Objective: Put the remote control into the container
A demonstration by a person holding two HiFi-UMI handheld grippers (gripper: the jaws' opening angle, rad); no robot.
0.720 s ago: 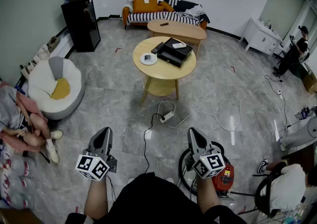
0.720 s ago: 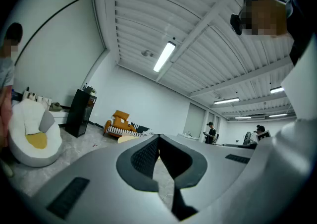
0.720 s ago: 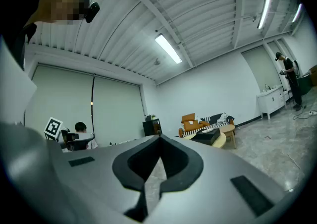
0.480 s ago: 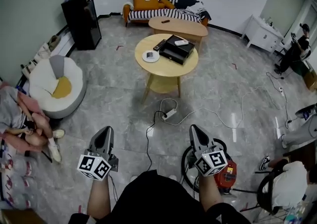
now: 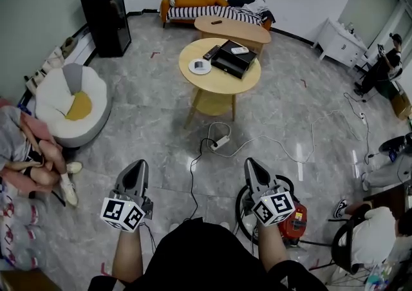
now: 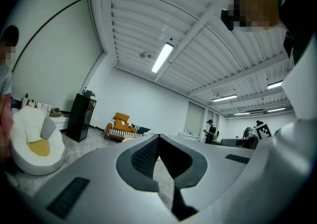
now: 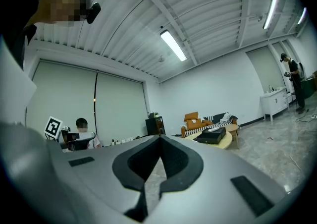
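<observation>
We hold the left gripper and the right gripper level at the near edge of the scene, side by side but apart. Both point toward the far round wooden table. Each gripper's jaws are clenched tip to tip with nothing between them, as its own view shows. The dark remote control lies on the far left part of that table, just beside the left side of the black container. A light-coloured remote rests on the container's far part; we cannot tell whether it sits inside it or on a lid. A white round dish stands on the table left of the container, on the near side of the dark remote control. On the floor between us and the table lies a power strip with its cable. Both grippers are well apart from the table.
</observation>
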